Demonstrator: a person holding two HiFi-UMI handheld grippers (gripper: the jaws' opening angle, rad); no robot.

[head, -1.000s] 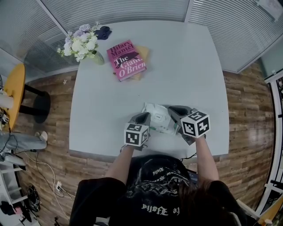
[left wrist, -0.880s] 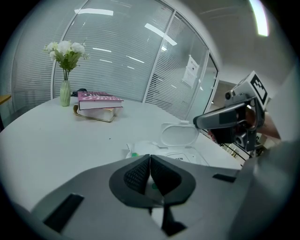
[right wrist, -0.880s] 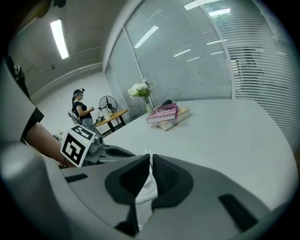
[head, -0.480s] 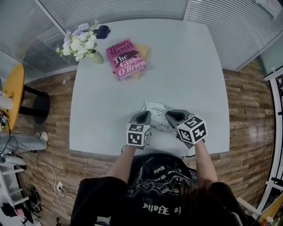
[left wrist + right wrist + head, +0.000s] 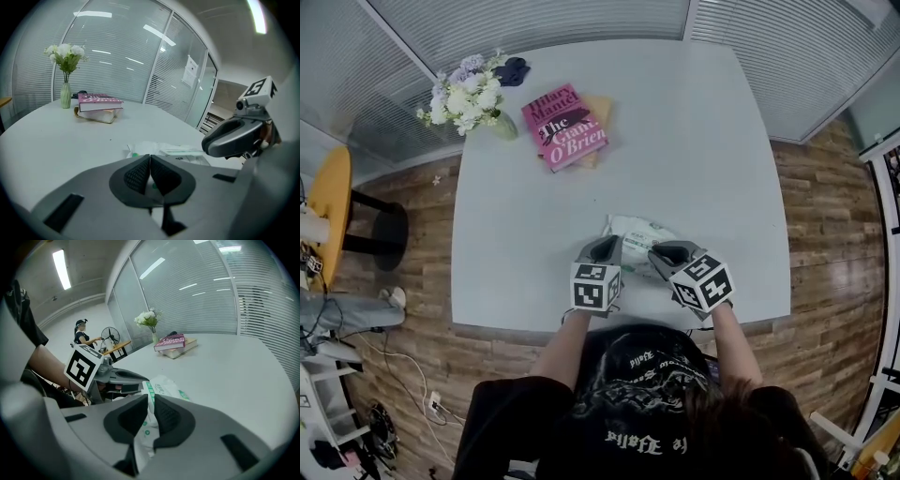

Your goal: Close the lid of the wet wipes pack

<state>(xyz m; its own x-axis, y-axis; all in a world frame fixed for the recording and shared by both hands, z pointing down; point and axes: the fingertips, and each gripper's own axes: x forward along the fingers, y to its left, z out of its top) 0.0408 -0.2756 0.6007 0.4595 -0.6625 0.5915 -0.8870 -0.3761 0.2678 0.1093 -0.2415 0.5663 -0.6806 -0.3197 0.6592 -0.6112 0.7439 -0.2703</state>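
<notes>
The white and green wet wipes pack [image 5: 634,232] lies near the table's front edge, and both grippers sit over its near end. My left gripper [image 5: 606,247] is at the pack's left side; in the left gripper view its pads [image 5: 140,173] meet, and the pack [image 5: 180,151] lies just beyond them. My right gripper [image 5: 668,253] is at the pack's right side. Its jaws [image 5: 151,405] are opening, with the pack's crinkled end [image 5: 146,425] loose in the narrow gap. The lid is hidden from me.
A pink book [image 5: 565,127] on a tan one lies at the back of the white table [image 5: 694,141]. A vase of flowers [image 5: 466,95] and a small dark object [image 5: 513,68] stand at the back left corner. A yellow stool [image 5: 328,197] stands left of the table.
The right gripper has slid left and nearer to the person along the pack, and its cube has tilted. It now covers more of the pack. The left gripper has kept still.
</notes>
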